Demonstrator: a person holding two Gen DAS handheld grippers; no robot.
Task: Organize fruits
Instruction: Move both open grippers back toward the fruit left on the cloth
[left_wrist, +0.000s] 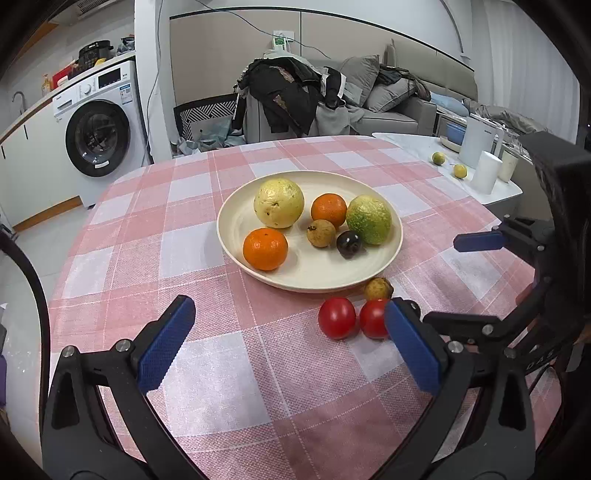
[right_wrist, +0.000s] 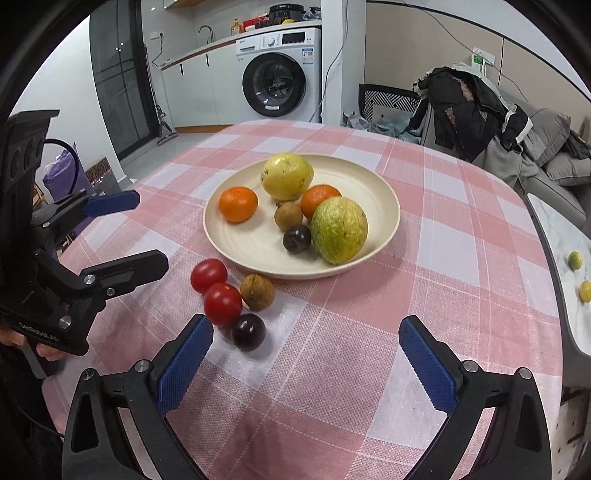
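A cream plate (left_wrist: 229, 225) (right_wrist: 384, 192) on the pink checked tablecloth holds a yellow guava (left_wrist: 279, 203), a green guava (right_wrist: 339, 229), two oranges (left_wrist: 265, 248) (right_wrist: 238, 204), a brown longan (right_wrist: 288, 216) and a dark plum (right_wrist: 297, 239). In front of the plate lie two red tomatoes (right_wrist: 209, 274) (right_wrist: 222, 304), a brown longan (right_wrist: 257, 291) and a dark plum (right_wrist: 248, 331). My left gripper (left_wrist: 291, 343) is open and empty, near the tomatoes (left_wrist: 337, 317). My right gripper (right_wrist: 306, 365) is open and empty, just right of the loose plum.
A white side table (left_wrist: 406, 142) at the right carries two small citrus fruits (left_wrist: 460, 170), a white cup (left_wrist: 487, 172) and a kettle. A washing machine (right_wrist: 277, 74), a chair piled with clothes (right_wrist: 469, 107) and a sofa stand beyond the table.
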